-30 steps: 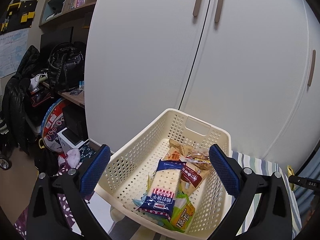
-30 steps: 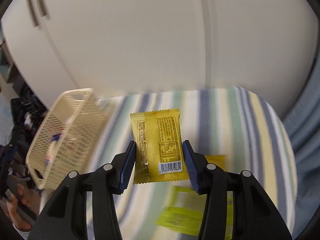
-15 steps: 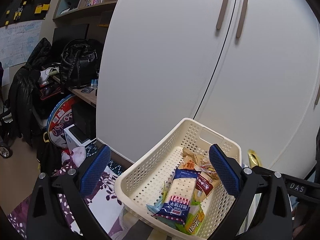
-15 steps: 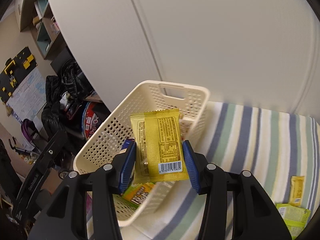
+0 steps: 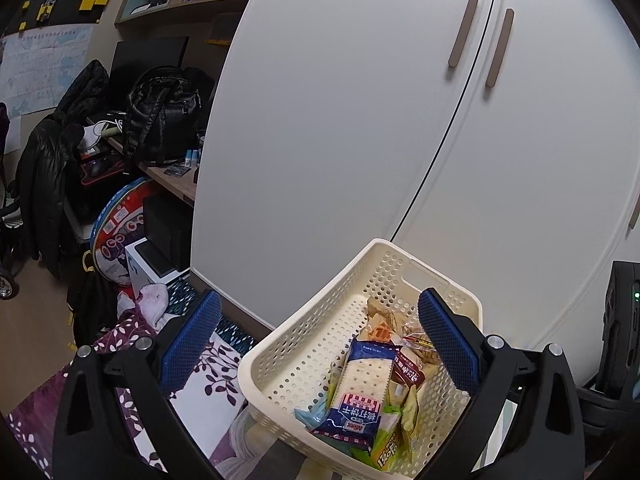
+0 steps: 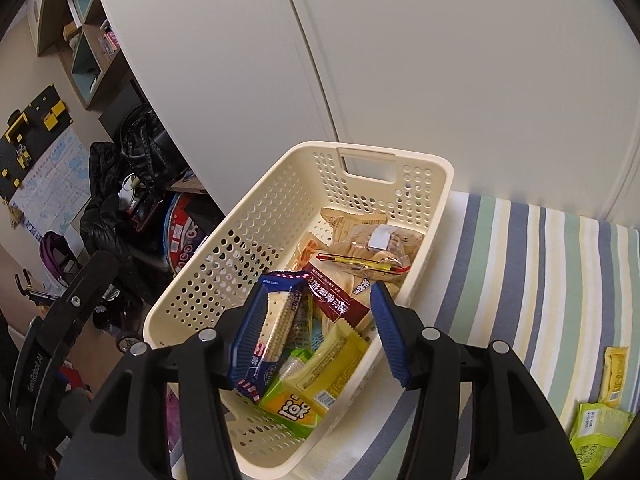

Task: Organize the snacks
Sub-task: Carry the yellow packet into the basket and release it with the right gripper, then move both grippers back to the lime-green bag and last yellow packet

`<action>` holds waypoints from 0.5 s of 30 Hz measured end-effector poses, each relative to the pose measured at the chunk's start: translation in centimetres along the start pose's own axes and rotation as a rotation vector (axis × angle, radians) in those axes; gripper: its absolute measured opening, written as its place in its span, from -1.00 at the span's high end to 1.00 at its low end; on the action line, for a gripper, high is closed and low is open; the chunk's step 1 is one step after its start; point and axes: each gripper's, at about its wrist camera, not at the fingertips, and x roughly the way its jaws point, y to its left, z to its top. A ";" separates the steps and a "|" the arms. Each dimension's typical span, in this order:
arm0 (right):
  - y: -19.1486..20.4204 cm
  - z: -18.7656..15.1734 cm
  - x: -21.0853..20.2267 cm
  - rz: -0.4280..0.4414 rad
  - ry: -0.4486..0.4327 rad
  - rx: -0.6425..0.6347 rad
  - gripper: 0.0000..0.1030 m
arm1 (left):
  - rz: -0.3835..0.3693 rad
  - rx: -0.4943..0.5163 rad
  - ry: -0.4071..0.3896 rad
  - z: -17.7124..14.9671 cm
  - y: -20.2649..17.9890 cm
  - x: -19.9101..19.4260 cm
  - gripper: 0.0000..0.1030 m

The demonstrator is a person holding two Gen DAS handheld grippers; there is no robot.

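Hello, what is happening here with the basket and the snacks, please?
A person with a gripper in each hand is sorting snacks into a cream basket on a striped cloth. The right gripper is open over the basket, holding nothing; a yellow packet lies among the snacks below it. The left gripper is open and empty too. Two packets remain on the cloth.

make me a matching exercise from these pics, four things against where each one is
Things:
1. cream perforated plastic basket
2. blue-and-white cracker packet
3. small yellow sachet
4. black backpack

Places:
a. lying on the striped cloth, outside the basket
b. on the desk at far left
c. on the striped cloth's edge, before the white doors
d. inside the basket

Pairs: 1-c, 2-d, 3-a, 4-b
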 end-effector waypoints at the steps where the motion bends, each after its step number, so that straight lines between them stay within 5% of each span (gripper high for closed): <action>1: -0.1 -0.1 -0.1 -0.002 -0.002 0.002 -0.05 | 0.000 0.001 0.000 0.0 0.1 0.0 -0.95; 7: -0.7 -0.6 -1.2 -0.020 -0.018 -0.004 -0.09 | -0.002 0.005 0.001 0.0 0.0 0.0 -0.95; 9: -0.9 -0.8 -1.7 -0.033 -0.032 0.000 -0.41 | -0.005 0.008 0.001 -0.1 -0.2 0.0 -0.95; 15: -3.2 -2.3 -2.7 -0.072 -0.027 0.026 -0.43 | -0.028 0.037 -0.001 -0.3 -1.6 -0.3 -0.95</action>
